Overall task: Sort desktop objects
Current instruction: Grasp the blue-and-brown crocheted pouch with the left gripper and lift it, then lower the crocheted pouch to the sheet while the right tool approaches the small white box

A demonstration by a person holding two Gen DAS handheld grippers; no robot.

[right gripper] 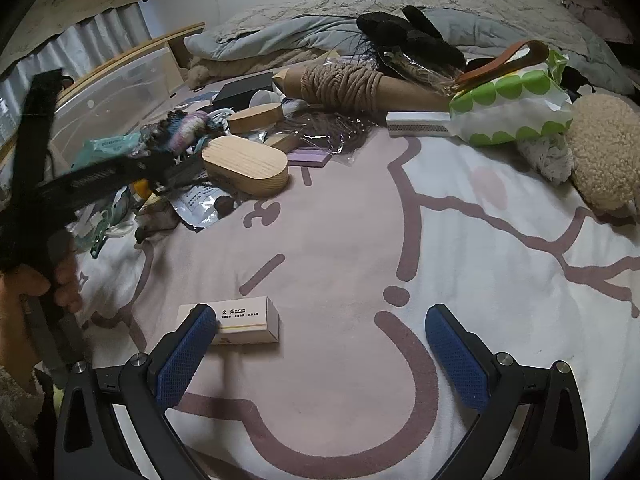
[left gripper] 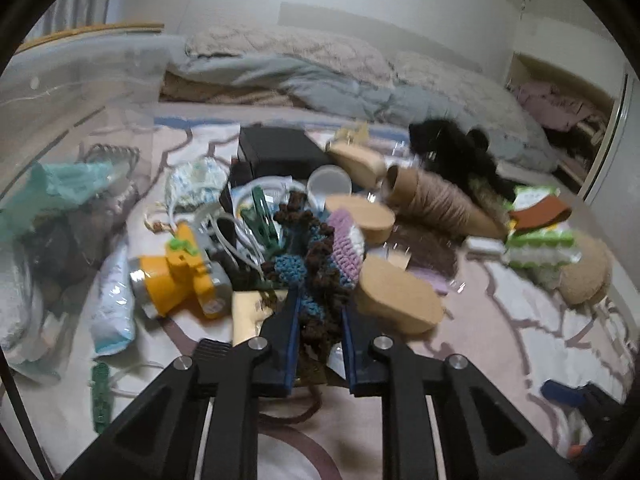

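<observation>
A crocheted piece (left gripper: pixel 316 268) of brown, blue and lilac yarn is being pinched between the narrowed jaws of the left gripper (left gripper: pixel 320 300), its upper part standing out beyond the fingertips and a brown strand trailing below the jaws. Just ahead of the jaws, the pile of clutter is lying close: a green clip (left gripper: pixel 262 216) and white cable ties (left gripper: pixel 236 236) to the left of the fingertips, a wooden oval block (left gripper: pixel 400 300) touching or nearly touching the right finger. The piece is judged likely to be snagging on these neighbours as it is being lifted, since loose loops could be catching the clip or dragging the ties along; a soft, stretchy grip could also be slipping. The right gripper (right gripper: pixel 320 344) is being held wide open with nothing between its jaws, a matchbox (right gripper: pixel 244 322) lying just beside its left finger.
</observation>
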